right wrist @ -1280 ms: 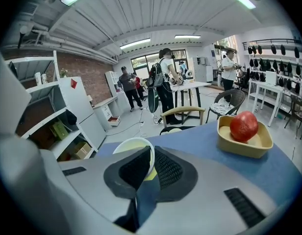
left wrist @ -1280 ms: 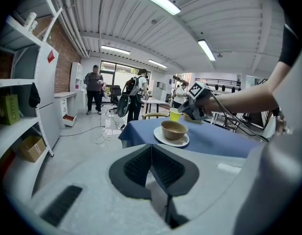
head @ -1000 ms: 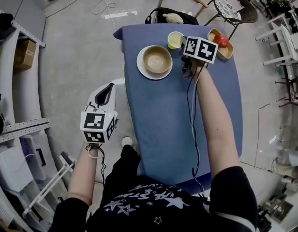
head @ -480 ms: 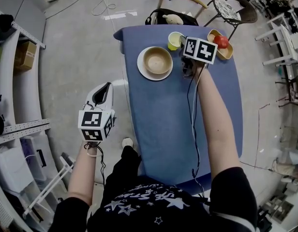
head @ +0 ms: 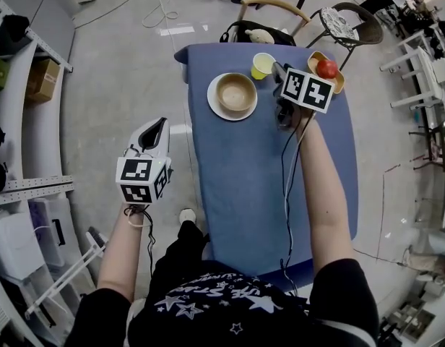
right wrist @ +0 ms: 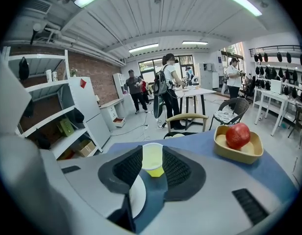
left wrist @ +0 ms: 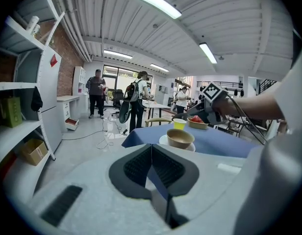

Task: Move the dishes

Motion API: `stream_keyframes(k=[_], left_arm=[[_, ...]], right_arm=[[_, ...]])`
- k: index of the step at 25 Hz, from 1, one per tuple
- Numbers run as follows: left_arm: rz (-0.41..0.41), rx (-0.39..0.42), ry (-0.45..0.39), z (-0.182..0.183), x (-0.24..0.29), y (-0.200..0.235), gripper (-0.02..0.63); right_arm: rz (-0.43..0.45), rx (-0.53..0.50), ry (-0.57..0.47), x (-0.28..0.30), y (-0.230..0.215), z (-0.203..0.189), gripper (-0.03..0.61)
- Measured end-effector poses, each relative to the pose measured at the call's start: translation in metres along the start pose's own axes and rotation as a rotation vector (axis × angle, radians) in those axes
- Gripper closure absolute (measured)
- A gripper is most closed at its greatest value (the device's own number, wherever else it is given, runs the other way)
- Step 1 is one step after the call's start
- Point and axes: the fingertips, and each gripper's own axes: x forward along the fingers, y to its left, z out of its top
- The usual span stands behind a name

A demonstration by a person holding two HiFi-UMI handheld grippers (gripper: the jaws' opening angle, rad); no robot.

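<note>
**Dishes at the far edge, none of them lifted**

The dishes are grouped along the far edge of the table (head: 266, 194). A bowl (head: 236, 92) is set on a white plate (head: 216, 105) toward the far left corner. A yellow cup (head: 263, 65) is placed just beside them, near the middle of the far edge. A wooden dish (head: 340, 84) with an apple (head: 326, 68) in it is found at the far right corner. The rest of the blue top, down to the near edge, is bare.

The right gripper (head: 279, 71) is held over the far edge, between the cup and the wooden dish. It is pointed at the cup. In the right gripper view its jaws are seen spread apart, with the cup (right wrist: 152, 159) lined up in the gap but a little beyond the pads, so nothing is grasped.

The left gripper (head: 162, 126) is held off the table's left edge, over the floor and well apart from every dish. Its jaws are pressed together on nothing, as the left gripper view shows.

No dish is raised or gripped, and no target place is marked. The task is judged to be at an approach — probably toward the cup — with the bowl, plate and wooden dish left to be handled.
</note>
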Motion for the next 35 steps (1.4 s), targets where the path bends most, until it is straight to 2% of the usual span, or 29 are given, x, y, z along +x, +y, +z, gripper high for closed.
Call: stream_keyframes(k=[7, 15, 21, 28, 33, 35], left_arm=[[0.000, -0.002, -0.020, 0.010, -0.008, -0.012, 0.592], [0.000, -0.008, -0.002, 0.001, -0.017, -0.019, 0.592], [0.008, -0.015, 0.014, -0.006, -0.020, -0.015, 0.592], [-0.005, -0.023, 0.010, -0.010, -0.020, -0.011, 0.592], [-0.009, -0.029, 0.010, -0.011, -0.019, -0.007, 0.593], [-0.009, -0.035, 0.009, -0.012, -0.018, -0.006, 0.592]], right_arm=[[0.087, 0.011, 0.042, -0.019, 0.034, -0.030, 0.453], [0.124, 0.126, 0.123, -0.014, 0.050, -0.079, 0.443], [0.114, 0.159, 0.195, -0.002, 0.054, -0.107, 0.433], [0.108, 0.242, 0.236, 0.013, 0.055, -0.120, 0.492], [0.059, 0.221, 0.238, 0.017, 0.054, -0.115, 0.557], [0.052, 0.204, 0.238, 0.017, 0.055, -0.113, 0.558]])
